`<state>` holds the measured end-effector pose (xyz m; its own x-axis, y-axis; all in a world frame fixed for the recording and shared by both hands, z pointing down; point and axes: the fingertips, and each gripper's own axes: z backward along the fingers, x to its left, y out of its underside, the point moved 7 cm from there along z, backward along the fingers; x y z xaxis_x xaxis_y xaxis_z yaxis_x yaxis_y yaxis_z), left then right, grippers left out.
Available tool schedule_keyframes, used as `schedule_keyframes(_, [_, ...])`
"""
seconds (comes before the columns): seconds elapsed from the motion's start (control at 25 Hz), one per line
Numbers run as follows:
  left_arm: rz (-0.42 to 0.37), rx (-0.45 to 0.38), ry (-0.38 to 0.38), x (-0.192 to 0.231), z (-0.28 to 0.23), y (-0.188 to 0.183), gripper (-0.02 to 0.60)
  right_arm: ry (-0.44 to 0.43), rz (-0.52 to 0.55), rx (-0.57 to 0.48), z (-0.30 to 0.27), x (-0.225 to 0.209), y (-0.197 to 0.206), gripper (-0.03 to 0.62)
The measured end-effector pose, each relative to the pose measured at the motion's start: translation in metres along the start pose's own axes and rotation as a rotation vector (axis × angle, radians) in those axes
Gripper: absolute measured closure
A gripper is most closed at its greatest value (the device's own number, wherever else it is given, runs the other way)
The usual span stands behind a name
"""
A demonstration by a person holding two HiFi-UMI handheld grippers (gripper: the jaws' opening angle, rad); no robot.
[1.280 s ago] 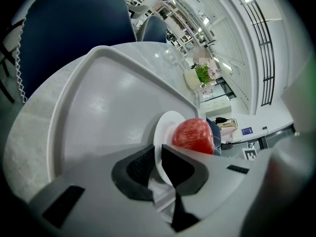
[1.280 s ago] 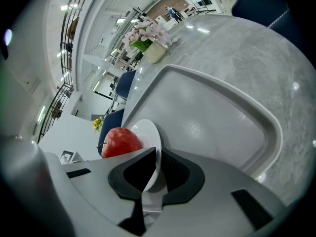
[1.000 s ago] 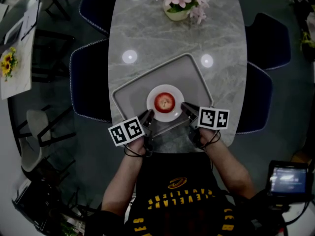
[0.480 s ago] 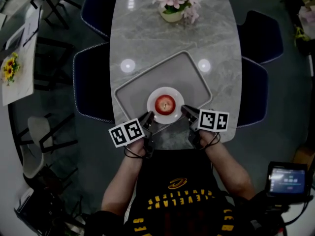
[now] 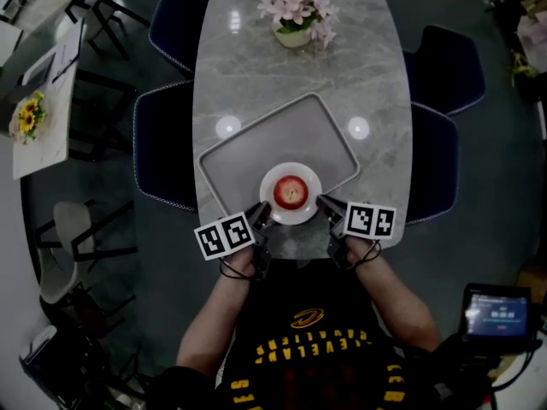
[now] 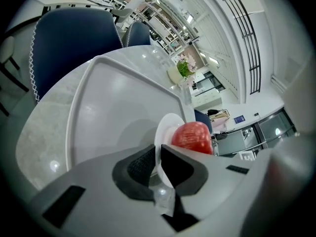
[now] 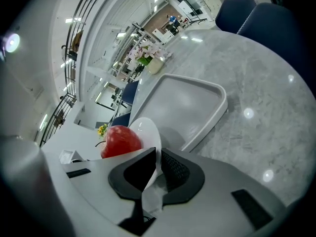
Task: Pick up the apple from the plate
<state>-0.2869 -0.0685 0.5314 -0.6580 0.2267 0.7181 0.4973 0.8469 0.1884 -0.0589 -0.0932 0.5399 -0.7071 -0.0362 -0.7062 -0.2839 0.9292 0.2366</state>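
Note:
A red apple (image 5: 291,191) sits on a small white plate (image 5: 305,213), held over the near edge of the grey tray (image 5: 248,154). My left gripper (image 5: 261,217) is shut on the plate's left rim, and its jaws have just been closing tighter. My right gripper (image 5: 325,203) is shut on the right rim. In the left gripper view the plate (image 6: 167,127) passes between the pads of the gripper (image 6: 158,163), with the apple (image 6: 192,137) just beyond. In the right gripper view the plate (image 7: 146,130) is pinched in the gripper (image 7: 157,168), with the apple (image 7: 121,141) to its left.
The tray lies on a grey marble oval table (image 5: 376,75). A vase of pink flowers (image 5: 296,14) stands at the far end. Dark blue chairs (image 5: 162,156) flank both sides. The person's body is close to the table's near edge.
Both grippers have carried the plate with the apple up and toward the person, from inside the tray to over its near edge.

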Motion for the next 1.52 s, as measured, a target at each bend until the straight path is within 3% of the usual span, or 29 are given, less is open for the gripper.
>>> schedule_keyframes(0.52, [0.012,0.002,0.010,-0.054,-0.037,0.065,0.543,-0.003,-0.003,-0.020,0.069,-0.061,-0.006,0.551])
schedule_keyframes(1.52, [-0.064,0.071,0.055,-0.141,-0.113,0.129,0.543,0.023,-0.060,-0.114,0.166,-0.156,-0.023,0.552])
